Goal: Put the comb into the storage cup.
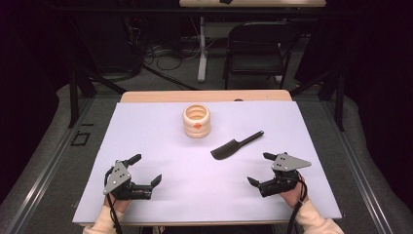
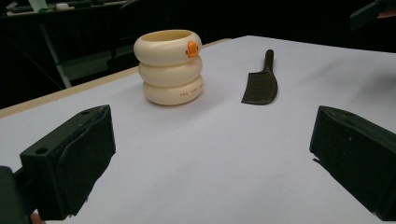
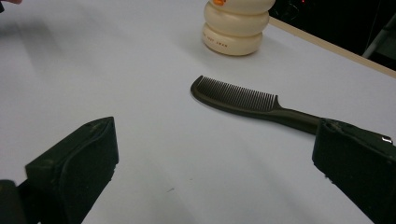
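Note:
A cream holder made of stacked rings, with an orange spot on its side, stands upright at the far middle of the white mat. A black comb lies flat to its right, handle pointing away to the right. My left gripper rests low at the near left, open and holding nothing; its view looks at the holder and comb. My right gripper rests at the near right, open and holding nothing, just short of the comb, with the holder beyond.
The mat covers a wooden table whose far edge shows. Behind the table stand a folding chair and a table leg with cables on the floor. A metal rail runs along the left side.

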Demonstrator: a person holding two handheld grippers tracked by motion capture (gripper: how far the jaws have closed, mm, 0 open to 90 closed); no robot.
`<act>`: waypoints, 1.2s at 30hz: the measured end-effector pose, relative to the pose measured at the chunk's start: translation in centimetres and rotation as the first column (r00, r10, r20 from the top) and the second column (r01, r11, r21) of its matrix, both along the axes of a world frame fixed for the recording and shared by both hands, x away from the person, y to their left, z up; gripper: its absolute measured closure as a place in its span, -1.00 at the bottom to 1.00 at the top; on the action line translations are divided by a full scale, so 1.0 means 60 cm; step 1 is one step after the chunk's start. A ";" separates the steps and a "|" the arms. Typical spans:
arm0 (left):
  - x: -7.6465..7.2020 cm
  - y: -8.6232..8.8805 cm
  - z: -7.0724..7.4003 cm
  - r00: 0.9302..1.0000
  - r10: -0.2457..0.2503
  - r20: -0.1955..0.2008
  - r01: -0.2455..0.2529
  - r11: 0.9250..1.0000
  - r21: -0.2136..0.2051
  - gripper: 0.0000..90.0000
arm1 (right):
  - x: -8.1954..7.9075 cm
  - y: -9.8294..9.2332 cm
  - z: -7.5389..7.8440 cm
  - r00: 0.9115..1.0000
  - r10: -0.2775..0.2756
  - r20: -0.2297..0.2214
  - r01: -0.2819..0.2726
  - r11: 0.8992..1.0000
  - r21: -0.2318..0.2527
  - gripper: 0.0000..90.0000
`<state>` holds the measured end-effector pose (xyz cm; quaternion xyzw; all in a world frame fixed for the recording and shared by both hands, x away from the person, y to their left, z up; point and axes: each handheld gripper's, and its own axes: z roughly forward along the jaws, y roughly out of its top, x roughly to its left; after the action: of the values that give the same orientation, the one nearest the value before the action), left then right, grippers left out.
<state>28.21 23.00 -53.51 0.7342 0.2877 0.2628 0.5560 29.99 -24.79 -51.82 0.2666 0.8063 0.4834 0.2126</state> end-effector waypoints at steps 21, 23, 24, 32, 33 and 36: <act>-0.003 0.002 -0.001 1.000 0.003 -0.004 -0.003 1.000 0.005 -1.00 | 0.048 0.004 0.002 0.999 -0.032 -0.008 0.032 0.999 -0.011 -0.98; -0.004 0.003 -0.001 1.000 0.005 -0.005 -0.004 1.000 0.007 -1.00 | 0.052 0.005 0.003 0.999 -0.033 0.000 0.033 0.999 -0.013 -0.98; -0.004 0.003 -0.001 1.000 0.005 -0.004 -0.005 1.000 0.006 -1.00 | 0.055 0.005 0.003 0.999 -0.033 0.001 0.033 0.999 -0.013 -0.99; -0.004 0.003 -0.001 1.000 0.007 -0.009 -0.007 1.000 0.009 -1.00 | 0.082 0.004 0.001 0.999 -0.052 -0.009 0.052 0.998 -0.023 -0.99; -0.004 0.003 -0.001 1.000 0.008 -0.008 -0.008 1.000 0.009 -1.00 | 0.086 0.004 0.000 0.998 -0.061 -0.011 0.060 0.998 -0.023 -0.99; -0.004 0.003 -0.002 1.000 0.007 -0.010 -0.007 1.000 0.013 -1.00 | 0.099 0.002 0.000 0.997 -0.072 -0.006 0.072 0.997 -0.031 -0.99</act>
<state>28.00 23.16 -53.61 0.7381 0.2913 0.2631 0.5487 35.93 -24.69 -51.84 0.2942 0.8042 0.4620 0.2309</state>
